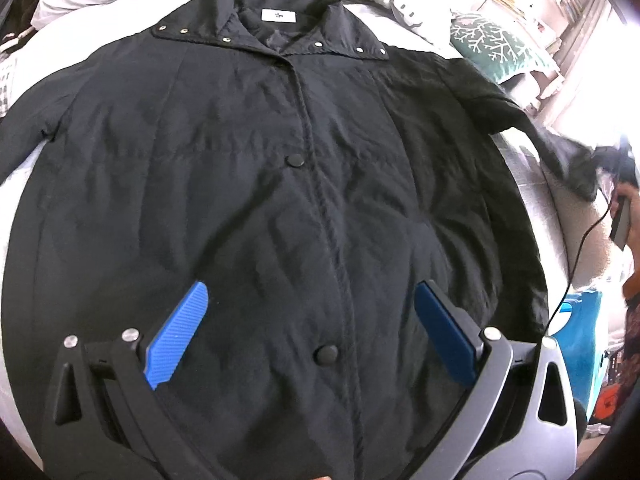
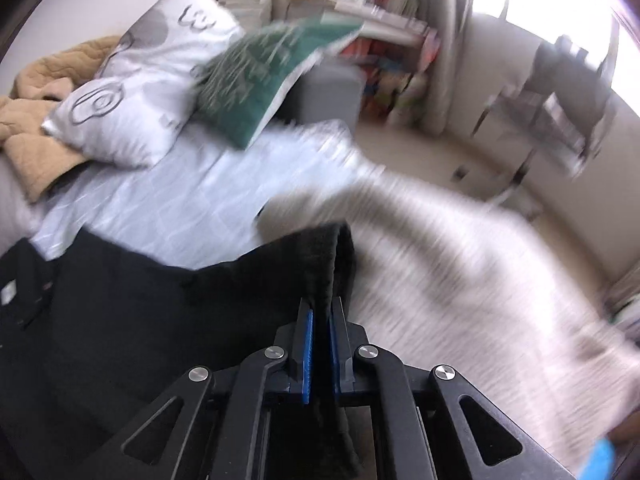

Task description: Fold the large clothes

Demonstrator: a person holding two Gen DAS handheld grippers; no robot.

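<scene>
Item: black coat (image 1: 256, 184), large, quilted, lying face-up and spread flat on a bed (image 1: 560, 216) with pale covers; front placket closed, two dark snap buttons (image 1: 295, 160) on the centre line, collar (image 1: 276, 36) opened out at the far end with a white label (image 1: 279, 15) showing. The sleeve (image 2: 320, 264) on the coat's right-hand side in the left wrist view is drawn outward past the mattress edge. Right gripper (image 2: 321, 320): jaws pressed together, pinching the sleeve's cuff end, dark cloth running between the blue pads and hanging below them; the surrounding view is smeared by motion. Left gripper (image 1: 308, 320): jaws spread wide, nothing between them, hovering above the lower front of the coat near the lower button; contact with the cloth cannot be told. Step in hand, by judgement: carrying the sleeve across the body for the first fold. To do it well, the pinch should hold firm at the cuff, the sleeve should travel low and taut so it lands flat along the chest, and the free gripper may press the body panel to stop the slippery shell sliding. Surroundings: white patterned pillow (image 2: 140, 76), green cushion (image 2: 260, 84), tan blanket (image 2: 36, 120), shelving (image 2: 380, 40) beyond.
</scene>
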